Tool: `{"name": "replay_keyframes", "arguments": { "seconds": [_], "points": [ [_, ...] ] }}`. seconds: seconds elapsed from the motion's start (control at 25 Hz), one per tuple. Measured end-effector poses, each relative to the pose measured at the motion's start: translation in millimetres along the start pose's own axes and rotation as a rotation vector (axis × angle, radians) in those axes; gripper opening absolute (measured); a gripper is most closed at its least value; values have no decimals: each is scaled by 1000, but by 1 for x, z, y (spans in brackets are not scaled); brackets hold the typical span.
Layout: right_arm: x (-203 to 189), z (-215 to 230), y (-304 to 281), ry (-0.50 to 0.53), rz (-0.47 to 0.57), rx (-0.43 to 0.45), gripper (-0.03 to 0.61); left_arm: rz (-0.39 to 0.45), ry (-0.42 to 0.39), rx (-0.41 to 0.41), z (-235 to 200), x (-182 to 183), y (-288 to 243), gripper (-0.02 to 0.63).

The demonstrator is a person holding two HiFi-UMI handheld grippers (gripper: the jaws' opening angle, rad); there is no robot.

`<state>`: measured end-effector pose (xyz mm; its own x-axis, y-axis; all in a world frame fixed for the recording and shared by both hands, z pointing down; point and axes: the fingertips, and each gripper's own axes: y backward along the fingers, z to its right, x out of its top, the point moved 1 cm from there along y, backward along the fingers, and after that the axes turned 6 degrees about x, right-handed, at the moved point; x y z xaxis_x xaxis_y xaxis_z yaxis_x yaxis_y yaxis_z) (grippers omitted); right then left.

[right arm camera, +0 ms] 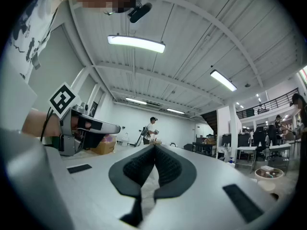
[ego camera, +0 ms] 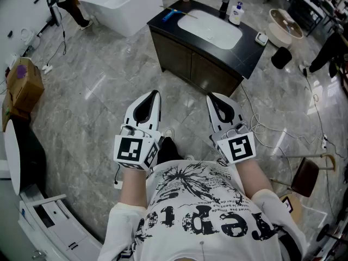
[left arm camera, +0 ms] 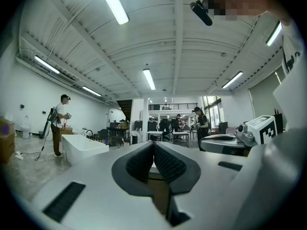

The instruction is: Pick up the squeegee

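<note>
The squeegee (ego camera: pixel 169 14), with a blue handle, lies on the back left corner of a dark vanity counter (ego camera: pixel 250 58), beside the white sink (ego camera: pixel 209 29). Both grippers are held level at waist height, side by side, pointing toward the vanity and well short of it. My left gripper (ego camera: pixel 155 94) (left arm camera: pixel 153 143) is shut, its pads pressed together with nothing between them. My right gripper (ego camera: pixel 211 97) (right arm camera: pixel 154 146) is likewise shut and empty. The squeegee cannot be made out in either gripper view.
A white bathtub (ego camera: pixel 128 4) stands to the left of the vanity. Two bottles (ego camera: pixel 231 10) sit behind the sink. A cardboard box (ego camera: pixel 24 83) is at the left, a round basin (ego camera: pixel 285 26) and black bin (ego camera: pixel 281 57) at the right. Cables (ego camera: pixel 261 126) trail over the floor.
</note>
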<state>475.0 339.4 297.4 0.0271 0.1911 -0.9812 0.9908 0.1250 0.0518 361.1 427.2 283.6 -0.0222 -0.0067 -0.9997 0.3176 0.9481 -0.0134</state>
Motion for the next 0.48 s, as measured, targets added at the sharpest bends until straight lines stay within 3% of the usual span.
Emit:
{"name": "replay_keyframes", "arguments": {
  "seconds": [0.48],
  "points": [
    [-2, 7, -8, -20, 1, 6, 12, -29, -5, 9, -3, -4, -11, 14]
  ]
}}
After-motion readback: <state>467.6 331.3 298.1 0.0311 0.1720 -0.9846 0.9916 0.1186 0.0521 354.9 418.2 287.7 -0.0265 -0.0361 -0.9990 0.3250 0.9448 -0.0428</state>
